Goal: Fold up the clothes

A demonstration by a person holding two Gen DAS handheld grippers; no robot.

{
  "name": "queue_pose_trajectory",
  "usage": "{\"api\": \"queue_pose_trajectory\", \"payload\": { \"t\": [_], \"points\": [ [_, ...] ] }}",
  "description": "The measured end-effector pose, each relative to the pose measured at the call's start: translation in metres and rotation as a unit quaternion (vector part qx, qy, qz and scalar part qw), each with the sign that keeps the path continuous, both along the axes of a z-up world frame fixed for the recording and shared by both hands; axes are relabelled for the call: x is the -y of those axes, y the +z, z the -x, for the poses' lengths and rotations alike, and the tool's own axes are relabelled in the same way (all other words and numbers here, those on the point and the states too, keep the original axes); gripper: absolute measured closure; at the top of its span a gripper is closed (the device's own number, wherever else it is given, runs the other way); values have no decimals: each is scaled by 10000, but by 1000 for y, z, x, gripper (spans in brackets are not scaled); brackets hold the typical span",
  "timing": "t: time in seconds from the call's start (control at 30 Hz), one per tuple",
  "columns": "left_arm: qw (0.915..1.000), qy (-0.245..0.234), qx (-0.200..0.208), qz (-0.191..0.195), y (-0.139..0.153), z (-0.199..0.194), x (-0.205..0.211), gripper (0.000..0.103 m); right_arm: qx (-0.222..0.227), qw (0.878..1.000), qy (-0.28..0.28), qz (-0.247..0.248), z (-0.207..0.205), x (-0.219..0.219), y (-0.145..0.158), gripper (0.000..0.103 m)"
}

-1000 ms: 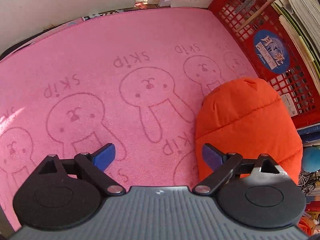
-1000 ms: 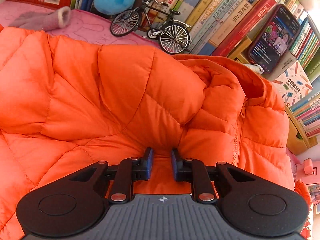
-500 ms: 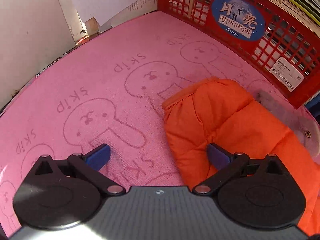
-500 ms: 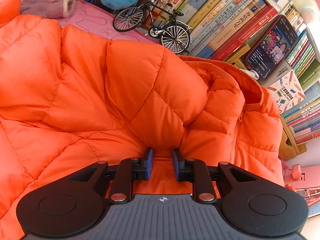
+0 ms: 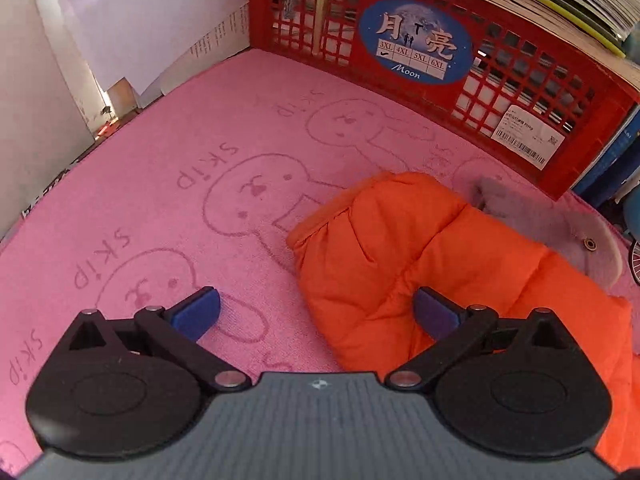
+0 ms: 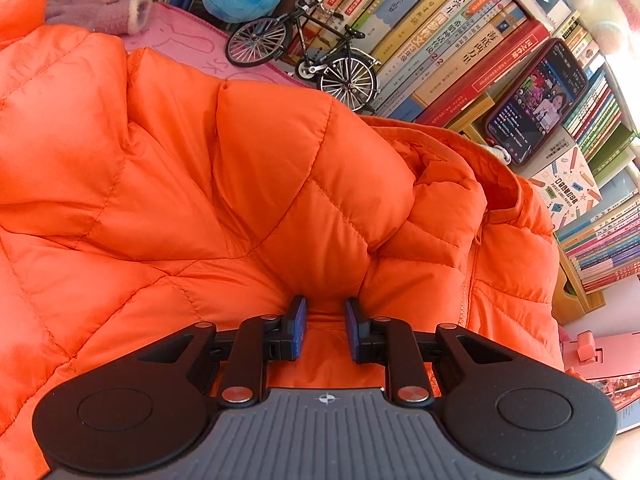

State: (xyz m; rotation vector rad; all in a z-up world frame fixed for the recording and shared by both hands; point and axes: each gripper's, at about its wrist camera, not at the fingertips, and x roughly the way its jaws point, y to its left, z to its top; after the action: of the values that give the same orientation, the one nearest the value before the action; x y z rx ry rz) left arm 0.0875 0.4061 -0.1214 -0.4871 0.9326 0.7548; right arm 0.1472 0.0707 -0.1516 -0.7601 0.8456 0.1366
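Down on the pink towel (image 5: 192, 128), seen from the left wrist, the left gripper (image 5: 316, 312) stands with its jaws spread wide and nothing pinched between them. One sleeve end of the orange jacket (image 5: 400, 248) lies on the towel and reaches in between the fingers from the right side. The right-hand blue pad (image 5: 434, 314) sits over the padded cloth, while the left-hand one hangs over bare towel. Whether the right pad touches the fabric cannot be told. Behind the sleeve stands a red crate (image 5: 520, 92), and a grey woolly item (image 5: 540, 224) lies just beside the jacket's far edge.

From the right wrist, the orange jacket (image 6: 240, 184) fills nearly the whole picture, puffed up and bunched, its collar off to the right. The right gripper (image 6: 325, 328) has its jaws drawn narrow and a fold of the quilted cloth rises between them, pressed by both pads. Beyond the jacket a model bicycle (image 6: 308, 56) stands near a row of books (image 6: 460, 48), with a phone (image 6: 536, 100) propped against them.
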Motion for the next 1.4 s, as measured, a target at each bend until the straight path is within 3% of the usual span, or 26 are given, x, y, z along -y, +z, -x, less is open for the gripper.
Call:
{"api": "queue_pose_trajectory", "payload": {
  "t": [0.07, 0.13, 0.3, 0.43, 0.8, 0.9, 0.93, 1.0, 1.07, 1.17, 1.2, 1.27, 1.33, 1.4],
  "points": [
    [9998, 97, 189, -30, 4, 4, 1, 20, -15, 10000, -1, -55, -1, 1, 0, 79],
    [9992, 158, 363, 77, 8, 10, -1, 50, -29, 9999, 6, -102, -2, 3, 2, 79],
    [9966, 381, 558, 481, 14, 16, -12, 63, -17, 9999, 11, -163, -1, 4, 2, 79],
    [9955, 474, 599, 564, 16, 17, -14, 74, 13, 9999, -16, -149, 1, 3, 1, 79],
    [9964, 466, 575, 425, 22, 18, -11, 81, -19, 9999, -9, -168, 0, 3, -1, 79],
    [9950, 684, 716, 104, 35, 26, -12, 89, -148, 9997, -53, -200, -2, 2, 2, 78],
    [9934, 814, 796, -115, 43, 31, -13, 91, -288, 9987, -75, -426, -3, 1, 10, 74],
    [9880, 1051, 958, -611, 62, 43, -19, 91, -505, 9930, -52, -1070, -3, 2, 29, 54],
    [9802, 1240, 1070, -1112, 81, 56, -26, 91, -534, 9804, 145, -1890, 2, 5, 52, 21],
    [9720, 1316, 1039, -1648, 101, 72, -40, 91, -626, 9655, 424, -2492, 6, 0, 74, 16],
    [9737, 1283, 1007, -1592, 103, 76, -46, 91, -687, 9637, 502, -2529, 6, -6, 78, 15],
    [9823, 1057, 1155, -1025, 97, 84, -58, 90, -815, 9618, 648, -2532, 5, -16, 79, 14],
    [9867, 828, 1354, -348, 82, 88, -62, 81, -948, 9593, 833, -2528, 7, -25, 78, 14],
    [9901, 691, 1216, 109, 63, 83, -59, 74, -1057, 9577, 1156, -2415, 13, -41, 74, 13]
  ]
}}
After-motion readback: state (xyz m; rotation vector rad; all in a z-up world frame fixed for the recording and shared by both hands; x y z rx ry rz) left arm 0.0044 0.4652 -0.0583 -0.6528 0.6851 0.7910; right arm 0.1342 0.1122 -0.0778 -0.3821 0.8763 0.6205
